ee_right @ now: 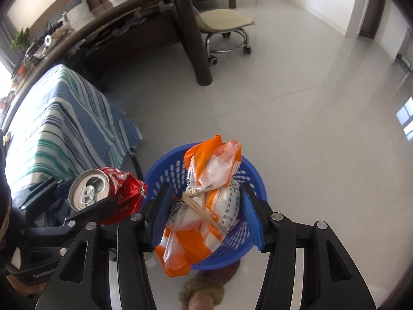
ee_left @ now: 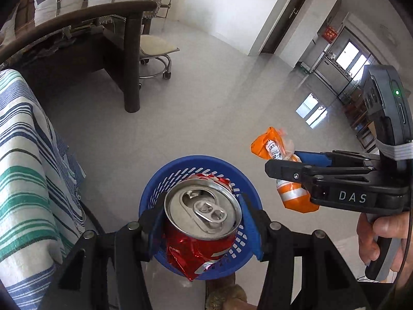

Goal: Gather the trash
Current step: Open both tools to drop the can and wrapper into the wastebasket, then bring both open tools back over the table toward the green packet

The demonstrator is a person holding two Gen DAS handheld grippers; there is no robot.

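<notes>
Matte black plastic left gripper with blue ridged finger pads and round silver screws; matching right gripper lettered "DAS", green light, bare-skinned hand.

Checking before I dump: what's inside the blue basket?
The blue basket's visible slotted walls look bare. The red can and orange bag, held in the tools above it, hide its bottom.
</notes>
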